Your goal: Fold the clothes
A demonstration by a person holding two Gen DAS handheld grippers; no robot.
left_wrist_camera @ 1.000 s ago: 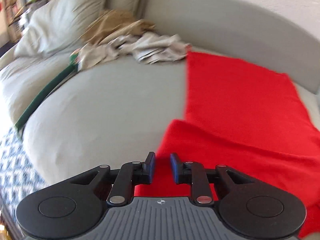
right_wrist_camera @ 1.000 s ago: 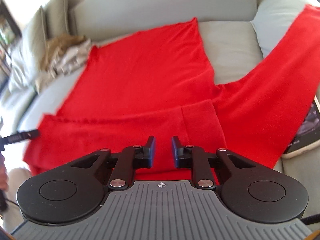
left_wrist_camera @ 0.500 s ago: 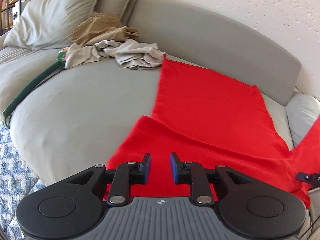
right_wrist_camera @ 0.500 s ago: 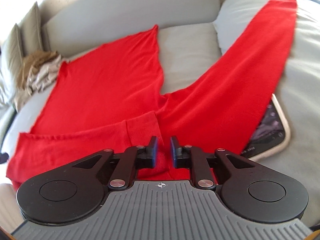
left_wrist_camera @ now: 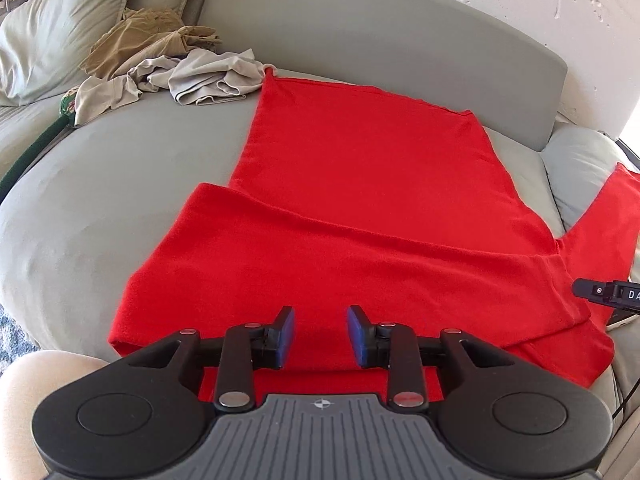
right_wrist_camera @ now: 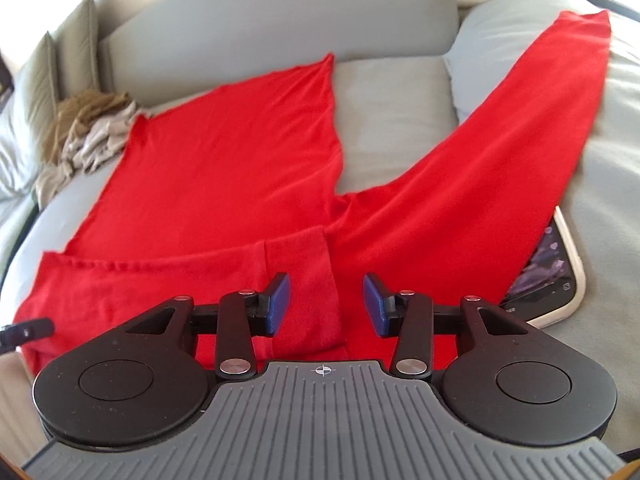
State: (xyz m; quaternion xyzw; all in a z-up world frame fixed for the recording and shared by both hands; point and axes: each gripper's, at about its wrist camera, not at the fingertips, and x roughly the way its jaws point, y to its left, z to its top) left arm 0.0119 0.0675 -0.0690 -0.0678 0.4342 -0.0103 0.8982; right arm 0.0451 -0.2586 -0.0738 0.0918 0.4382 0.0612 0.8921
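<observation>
A red long-sleeved garment [left_wrist_camera: 360, 184] lies spread on the grey sofa; it also shows in the right wrist view [right_wrist_camera: 232, 160]. One sleeve is folded across its near part [left_wrist_camera: 320, 264]. The other sleeve [right_wrist_camera: 500, 152] stretches out to the right over a cushion. My left gripper [left_wrist_camera: 320, 338] is open and empty above the near edge of the folded sleeve. My right gripper [right_wrist_camera: 326, 306] is open and empty above the folded sleeve's cuff [right_wrist_camera: 304, 276]. The right gripper's tip shows at the right edge of the left wrist view [left_wrist_camera: 600, 292].
A heap of tan and grey clothes [left_wrist_camera: 168, 64] lies at the sofa's back left, next to pillows [left_wrist_camera: 52, 28]. A tablet [right_wrist_camera: 552, 272] lies partly under the outstretched sleeve. The sofa backrest [left_wrist_camera: 380, 40] runs behind. A knee [left_wrist_camera: 48, 380] is at the lower left.
Both grippers have opened wider. The left view has swung right and back over the garment. The right view has shifted slightly, with the cuff now between its fingers.
</observation>
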